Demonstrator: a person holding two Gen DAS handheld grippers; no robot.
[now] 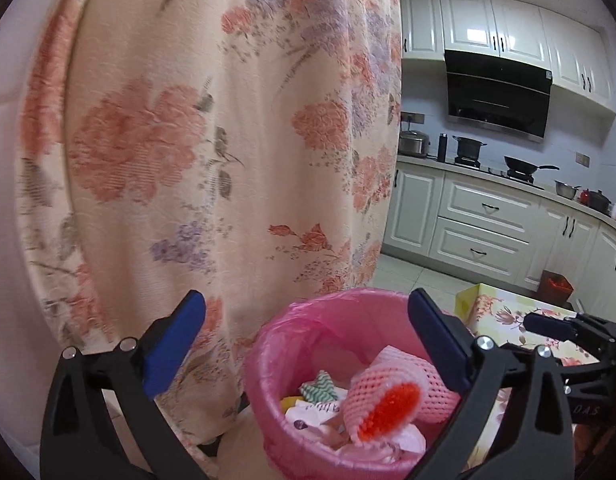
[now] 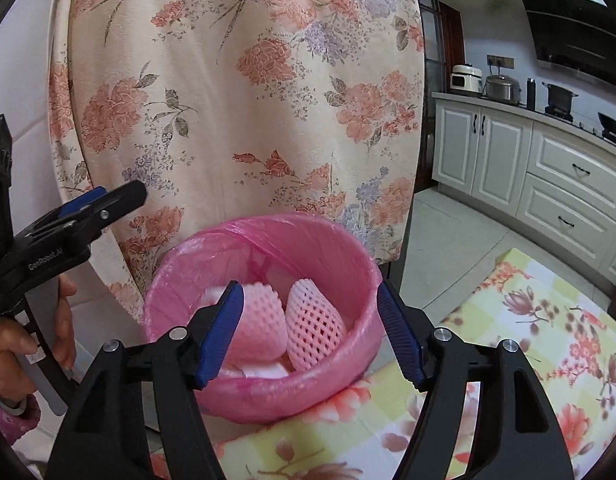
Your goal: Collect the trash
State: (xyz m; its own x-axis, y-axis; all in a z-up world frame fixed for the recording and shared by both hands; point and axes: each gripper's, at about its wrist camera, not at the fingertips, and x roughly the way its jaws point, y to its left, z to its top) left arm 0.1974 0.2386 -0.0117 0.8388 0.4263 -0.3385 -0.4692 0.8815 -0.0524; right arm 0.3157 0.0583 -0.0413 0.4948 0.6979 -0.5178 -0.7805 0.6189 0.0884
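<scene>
A pink trash bin lined with a pink bag stands just off the table's edge; it also shows in the right wrist view. Pink foam fruit nets and crumpled paper scraps lie inside it; the nets also show in the right wrist view. My left gripper is open and empty above the bin's left side. My right gripper is open and empty over the bin's near rim. The left gripper appears at the left of the right wrist view, the right gripper at the right of the left wrist view.
A floral curtain hangs right behind the bin. The table with a floral yellow cloth lies under and right of the bin. Kitchen cabinets and a stove with pots line the far wall. A dark floor bin stands by the cabinets.
</scene>
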